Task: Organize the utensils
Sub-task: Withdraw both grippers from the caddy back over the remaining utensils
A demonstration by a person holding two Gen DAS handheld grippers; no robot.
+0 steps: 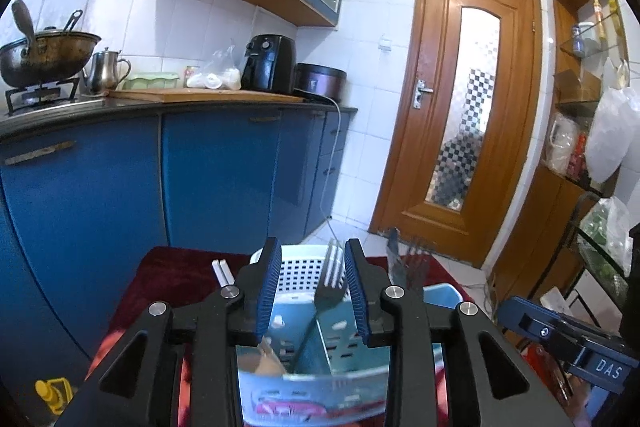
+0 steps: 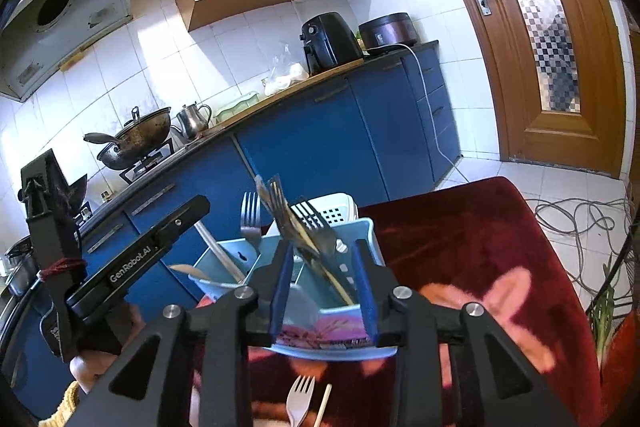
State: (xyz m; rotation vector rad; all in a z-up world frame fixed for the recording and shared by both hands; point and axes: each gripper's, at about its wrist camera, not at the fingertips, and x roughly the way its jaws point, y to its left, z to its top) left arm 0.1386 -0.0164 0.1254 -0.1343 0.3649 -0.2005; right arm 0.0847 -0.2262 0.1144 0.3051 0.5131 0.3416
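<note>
A light-blue utensil caddy point(image 1: 344, 343) point(image 2: 366, 231) stands on a dark red cloth point(image 2: 480, 247), with a white perforated basket point(image 1: 298, 269) point(image 2: 340, 213) behind it. In the left wrist view my left gripper point(image 1: 312, 267) is open around a metal fork point(image 1: 332, 269) that stands upright in the caddy, nearer the right pad. In the right wrist view my right gripper point(image 2: 322, 255) is open around a leaning bundle of dark forks and chopsticks point(image 2: 298, 223) in the caddy; its pads stand clear of them. A white plastic fork point(image 2: 300, 403) and a chopstick point(image 2: 323, 405) lie on the cloth below.
Blue cabinets point(image 1: 216, 175) run along the left under a counter with a wok point(image 1: 44, 55), kettle point(image 1: 105, 71) and air fryer point(image 1: 270, 63). A wooden door point(image 1: 460, 115) is behind. Cables point(image 2: 576, 215) lie on the tiled floor. A cluttered shelf point(image 1: 580, 131) stands right.
</note>
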